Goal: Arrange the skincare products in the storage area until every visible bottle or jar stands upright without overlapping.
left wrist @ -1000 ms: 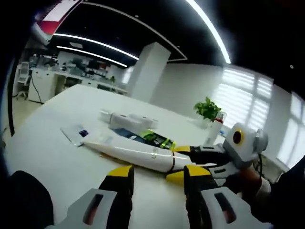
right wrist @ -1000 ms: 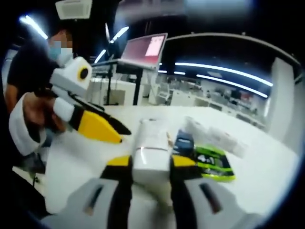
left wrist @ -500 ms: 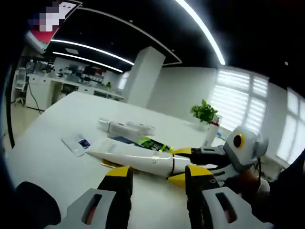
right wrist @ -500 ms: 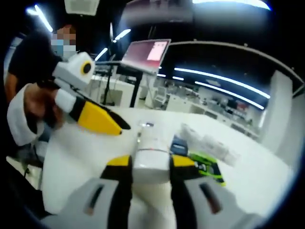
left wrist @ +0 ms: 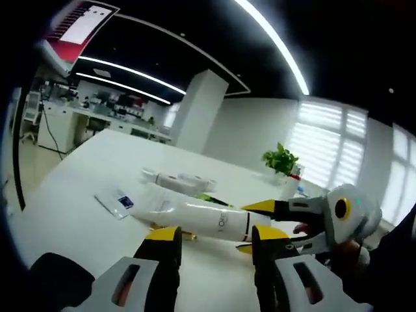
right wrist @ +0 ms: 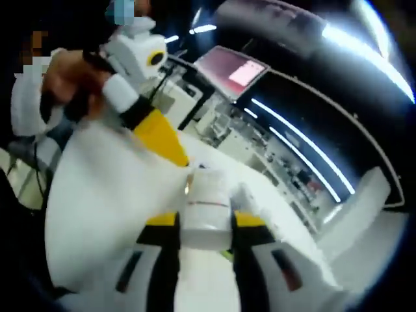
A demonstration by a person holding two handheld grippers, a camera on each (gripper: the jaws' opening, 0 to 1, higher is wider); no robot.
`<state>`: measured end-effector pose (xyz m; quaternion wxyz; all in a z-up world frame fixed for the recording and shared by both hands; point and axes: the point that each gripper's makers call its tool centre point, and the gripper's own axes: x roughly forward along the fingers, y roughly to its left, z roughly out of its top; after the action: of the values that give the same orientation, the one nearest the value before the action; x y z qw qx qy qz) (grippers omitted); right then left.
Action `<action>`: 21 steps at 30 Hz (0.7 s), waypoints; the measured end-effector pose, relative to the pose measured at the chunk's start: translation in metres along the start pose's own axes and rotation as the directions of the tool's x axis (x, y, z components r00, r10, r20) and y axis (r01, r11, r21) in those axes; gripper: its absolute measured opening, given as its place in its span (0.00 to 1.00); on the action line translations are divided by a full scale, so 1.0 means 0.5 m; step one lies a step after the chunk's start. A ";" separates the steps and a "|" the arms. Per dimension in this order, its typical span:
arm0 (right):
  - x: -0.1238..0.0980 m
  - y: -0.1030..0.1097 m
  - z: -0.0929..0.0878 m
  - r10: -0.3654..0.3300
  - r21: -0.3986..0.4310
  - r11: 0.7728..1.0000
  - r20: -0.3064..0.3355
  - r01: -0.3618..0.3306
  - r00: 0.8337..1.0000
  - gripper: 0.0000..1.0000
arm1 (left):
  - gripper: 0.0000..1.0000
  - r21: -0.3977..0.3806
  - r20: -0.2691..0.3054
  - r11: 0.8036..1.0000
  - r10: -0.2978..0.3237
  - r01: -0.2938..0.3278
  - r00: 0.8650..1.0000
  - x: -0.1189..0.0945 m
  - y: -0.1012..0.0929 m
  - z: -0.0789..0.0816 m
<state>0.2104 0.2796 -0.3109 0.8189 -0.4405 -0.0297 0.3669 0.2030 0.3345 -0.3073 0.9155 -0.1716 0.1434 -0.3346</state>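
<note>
Long white plastic tube (left wrist: pixel 195 218) now lifted off white table (left wrist: pixel 78 208), clamped in right gripper (right wrist: pixel 205 224); left gripper (left wrist: pixel 211 237) jaws parted, empty.

The large white plastic tube (left wrist: pixel 195 216) has a smooth, glossy skin that catches the ceiling light along its length, with a thin dark band near its cap. The right gripper (right wrist: pixel 203 221), clamped on it, has yellow jaw tips of matt plastic on grey moulded plastic bodies. The left gripper (left wrist: pixel 211 242) shows the same matt yellow tips and dull grey shells with reddish insets. The white table (left wrist: pixel 78 214) has a smooth, satin top with soft reflections. Toward its far edge, a pale plastic bottle (left wrist: pixel 175 181) lies with a slight sheen, and a flat clear-looking sachet (left wrist: pixel 117 203) looks slick and shiny.
</note>
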 end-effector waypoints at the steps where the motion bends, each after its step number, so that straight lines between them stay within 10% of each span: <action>1: 0.000 0.000 0.002 -0.005 -0.027 1.000 -0.006 0.005 1.000 0.28 | 0.44 0.000 0.002 1.000 -0.003 0.003 1.000 -0.001 -0.001 0.001; 8: -0.010 -0.002 0.015 -0.045 -0.276 0.961 -0.037 0.033 0.998 0.28 | 0.43 0.002 0.019 1.000 0.000 0.000 1.000 -0.005 0.001 0.009; 21: -0.029 -0.008 0.029 -0.090 -0.483 0.873 -0.010 0.074 0.996 0.28 | 0.43 0.003 0.027 1.000 -0.008 0.008 1.000 -0.012 -0.002 0.014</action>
<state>0.1967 0.2792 -0.2951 0.6987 -0.6345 -0.1253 0.3058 0.2008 0.3390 -0.2996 0.9162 -0.1754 0.1302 -0.3359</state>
